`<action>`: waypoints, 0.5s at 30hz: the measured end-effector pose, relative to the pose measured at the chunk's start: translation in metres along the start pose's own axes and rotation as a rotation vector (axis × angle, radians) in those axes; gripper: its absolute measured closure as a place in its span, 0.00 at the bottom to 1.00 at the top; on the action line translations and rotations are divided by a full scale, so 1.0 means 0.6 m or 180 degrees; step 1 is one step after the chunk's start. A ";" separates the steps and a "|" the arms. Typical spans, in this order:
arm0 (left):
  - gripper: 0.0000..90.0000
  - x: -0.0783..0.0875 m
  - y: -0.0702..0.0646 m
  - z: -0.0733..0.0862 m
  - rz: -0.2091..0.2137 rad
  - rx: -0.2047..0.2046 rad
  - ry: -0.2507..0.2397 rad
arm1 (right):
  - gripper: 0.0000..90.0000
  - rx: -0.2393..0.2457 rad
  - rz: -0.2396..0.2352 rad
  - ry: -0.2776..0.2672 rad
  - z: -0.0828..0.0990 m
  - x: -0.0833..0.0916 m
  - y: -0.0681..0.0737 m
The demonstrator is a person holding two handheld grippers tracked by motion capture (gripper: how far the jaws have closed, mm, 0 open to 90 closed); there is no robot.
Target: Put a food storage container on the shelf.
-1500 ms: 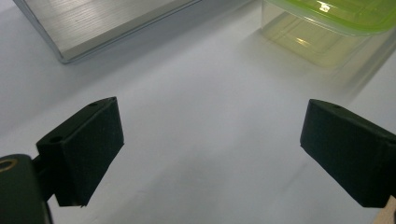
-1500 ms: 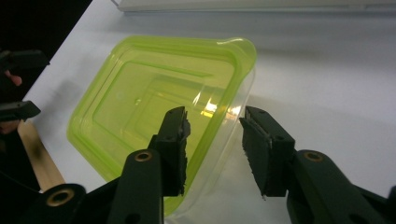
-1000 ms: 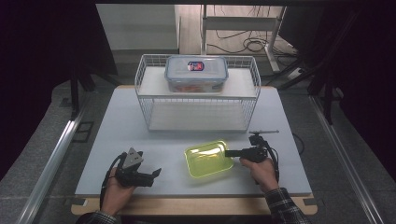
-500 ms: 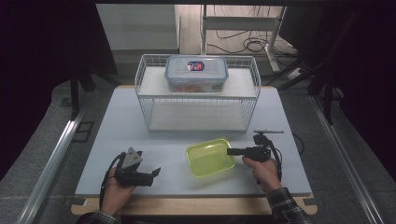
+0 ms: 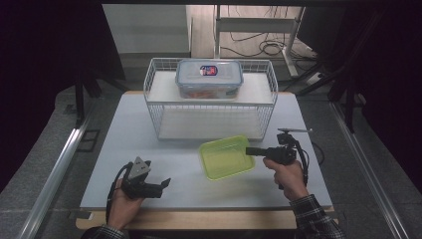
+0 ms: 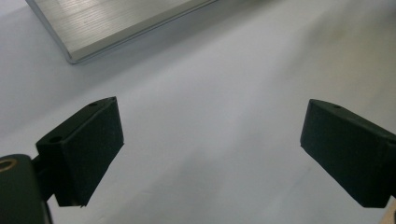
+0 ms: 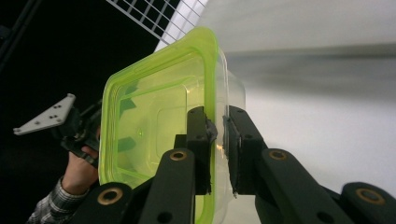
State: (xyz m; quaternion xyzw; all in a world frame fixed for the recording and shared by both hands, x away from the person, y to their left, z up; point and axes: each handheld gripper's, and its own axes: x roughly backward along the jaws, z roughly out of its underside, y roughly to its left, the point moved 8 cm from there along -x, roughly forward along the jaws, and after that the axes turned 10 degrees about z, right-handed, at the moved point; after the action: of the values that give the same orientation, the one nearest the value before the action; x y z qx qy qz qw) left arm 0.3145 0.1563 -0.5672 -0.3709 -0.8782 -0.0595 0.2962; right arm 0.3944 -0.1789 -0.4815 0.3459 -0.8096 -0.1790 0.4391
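Right now your right gripper [image 5: 251,151] is clamped on the wall of the one translucent lime-green tub [image 5: 226,157], square with rounded corners, just in front of the single wire basket [image 5: 211,107]. Your left gripper [image 5: 161,184], jaws spread and holding nothing, sits well left of the tub. One lidded box [image 5: 209,78] tops the basket; its contents are hard to make out.

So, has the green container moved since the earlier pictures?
Yes. The green container, clamped by its rim in the right hand-held gripper, has lifted and now sits closer to the wire basket in the high view.
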 end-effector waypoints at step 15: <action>0.06 -0.001 0.001 0.001 -0.0001 0.0039 -0.0013 | 0.90 0.0127 -0.0083 -0.0131 -0.054 0.042 0.050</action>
State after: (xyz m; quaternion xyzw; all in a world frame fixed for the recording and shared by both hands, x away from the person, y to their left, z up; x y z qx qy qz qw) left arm 0.3154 0.1565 -0.5681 -0.3691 -0.8792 -0.0535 0.2966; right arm 0.3998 -0.1755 -0.4310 0.3613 -0.8173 -0.1755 0.4130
